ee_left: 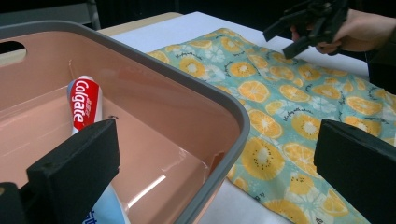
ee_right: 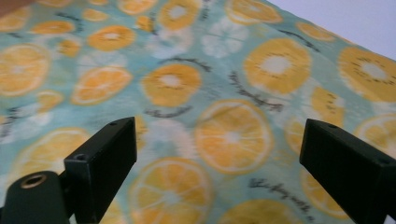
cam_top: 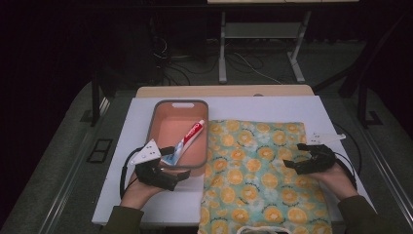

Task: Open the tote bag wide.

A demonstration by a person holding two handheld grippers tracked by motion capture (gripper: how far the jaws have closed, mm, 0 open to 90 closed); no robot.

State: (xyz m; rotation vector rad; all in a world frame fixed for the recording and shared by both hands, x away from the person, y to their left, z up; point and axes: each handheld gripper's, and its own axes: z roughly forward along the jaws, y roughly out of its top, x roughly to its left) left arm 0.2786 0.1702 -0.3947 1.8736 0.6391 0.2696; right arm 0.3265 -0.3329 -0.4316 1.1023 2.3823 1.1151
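**High view: tabletop holdings, two hand-held grippers**

High view, listed from largest to smallest.

White rectangular table top (cam_top: pixel 146 195), lying on a pale wooden desk (cam_top: pixel 224 90).

Turquoise fabric bag printed with orange slices (cam_top: pixel 253 165), spread flat over the right half of the table top, its left edge beside the basin; white drawstring loop at the near edge (cam_top: pixel 258 228). Print seen close in the right gripper view (ee_right: pixel 187 84), and beyond the basin's corner in the left gripper view (ee_left: pixel 280 107).

Salmon-pink plastic basin with grey rim and handle slot (cam_top: pixel 160 124), left of the bag, standing on the table top. Seen from the near corner in the left gripper view (ee_left: pixel 196 84).

Left gripper (cam_top: pixel 168 178), black, held in the left hand (cam_top: pixel 139 192) at the basin's near edge; jaws spread wide, one inside the basin and one outside, gripping nothing. Grey three-cornered plate on top.

Right gripper (cam_top: pixel 298 155), black, held in the right hand (cam_top: pixel 336 178) above the bag's right part; jaws apart and empty over the cloth. Also seen far off in the left gripper view (ee_left: pixel 292 39).

Red, white and blue Colgate toothpaste tube (cam_top: pixel 187 139), lying diagonally inside the basin, cap end toward the far right corner. Seen in the left gripper view (ee_left: pixel 84 100) past the jaw inside the basin.
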